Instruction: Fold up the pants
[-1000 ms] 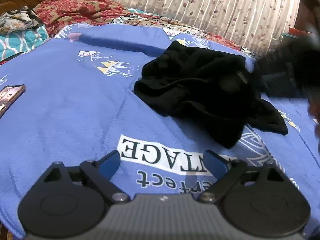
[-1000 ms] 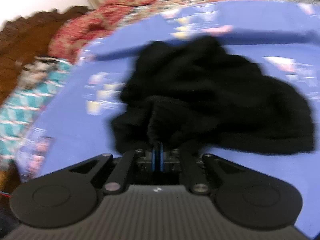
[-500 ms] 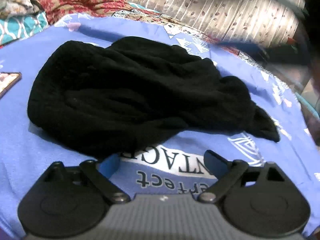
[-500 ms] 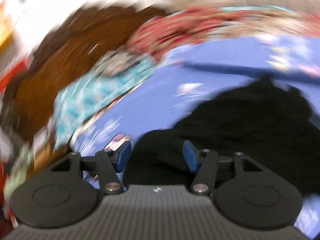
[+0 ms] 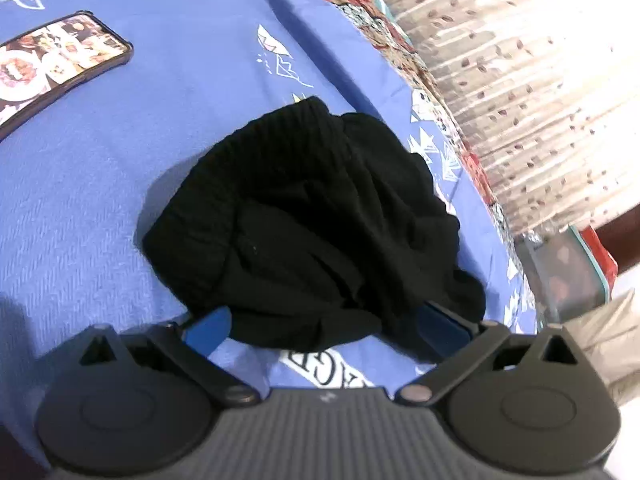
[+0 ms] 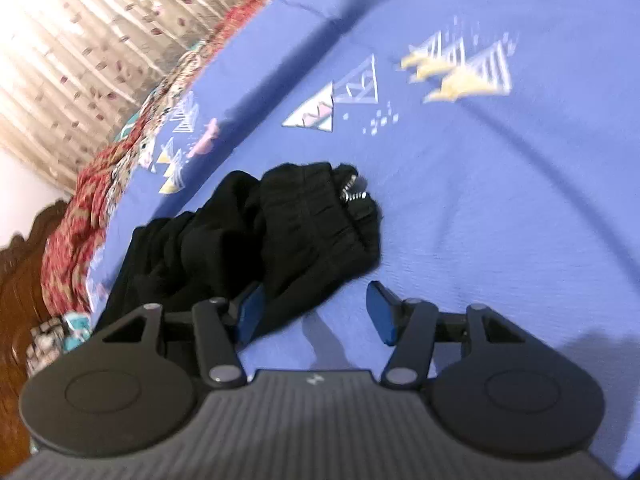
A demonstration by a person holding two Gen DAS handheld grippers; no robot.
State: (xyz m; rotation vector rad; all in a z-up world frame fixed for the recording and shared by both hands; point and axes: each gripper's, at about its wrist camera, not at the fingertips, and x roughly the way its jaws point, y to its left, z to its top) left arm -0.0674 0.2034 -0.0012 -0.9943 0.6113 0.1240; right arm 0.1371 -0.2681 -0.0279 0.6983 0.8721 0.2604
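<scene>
The black knitted pants (image 5: pixel 308 232) are found in a crumpled heap on the blue printed bedspread (image 5: pixel 100 184), unfolded.

Left gripper (image 5: pixel 320 328): the jaws are opening and stand wide apart. The near edge of the heap lies between the two blue pads (image 5: pixel 206 330), but no pressure on the fabric is seen; the cloth is released. The bulk of the pants is located directly ahead of the jaws. A smartphone with a lit screen in a dark case (image 5: pixel 56 68) is seen on the bedspread, well apart from the heap, ahead and to the left of the jaws. A beige curtain with a leaf pattern (image 5: pixel 532 80) is seen ahead and to the right.

Right gripper (image 6: pixel 316 314): the jaws are held partly apart and grasp nothing. Bare bedspread is seen between the pads. The pants (image 6: pixel 280 240) lie ahead and to the left, with the left pad (image 6: pixel 250 316) against or just beside the fabric edge; actual contact cannot be determined. A silver zipper (image 6: pixel 352 190) is visible at the far end of the heap. A red patterned quilt (image 6: pixel 84 216) is seen far to the left of the jaws.
</scene>
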